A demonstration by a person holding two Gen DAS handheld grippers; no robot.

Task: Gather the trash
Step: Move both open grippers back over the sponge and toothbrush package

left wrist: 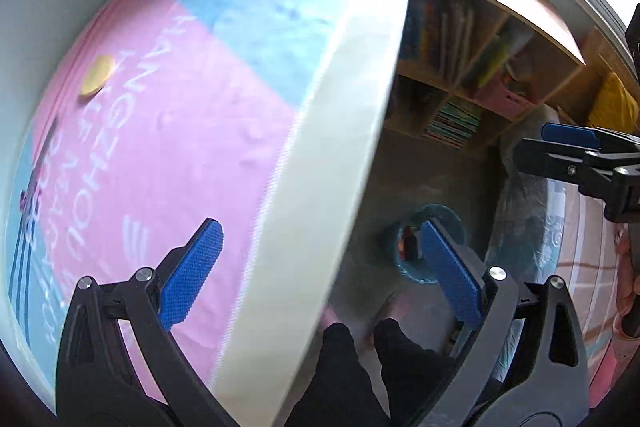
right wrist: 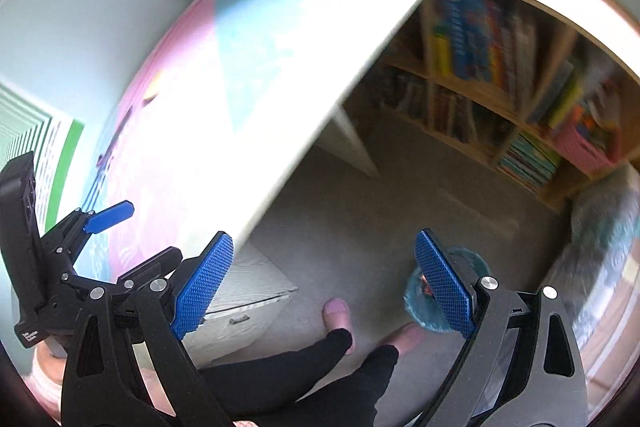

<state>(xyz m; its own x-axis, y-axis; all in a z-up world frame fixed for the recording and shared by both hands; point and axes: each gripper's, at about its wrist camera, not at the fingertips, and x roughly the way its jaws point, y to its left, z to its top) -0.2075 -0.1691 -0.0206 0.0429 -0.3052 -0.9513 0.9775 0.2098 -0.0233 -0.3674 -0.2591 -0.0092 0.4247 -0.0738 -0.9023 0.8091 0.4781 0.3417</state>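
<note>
I hold both claws, left claw [left wrist: 320,267] and right claw [right wrist: 324,281], spread wide and empty. A yellow disc [left wrist: 96,75] sits upper left on the bench [left wrist: 208,115]; the bin [right wrist: 444,293] waits lower right. Next I likely reach for the disc.

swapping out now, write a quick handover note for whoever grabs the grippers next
Left gripper: open, empty, over the table edge.
Right gripper: open, empty, over the floor.
Things: a yellow round piece lies on the pink and blue table mat; the bin with a blue liner stands on the floor by the person's feet, with something reddish inside.
Done: cannot tell beyond what is in the bin.
Left: probably pick up the yellow piece and drop it in the bin.
</note>
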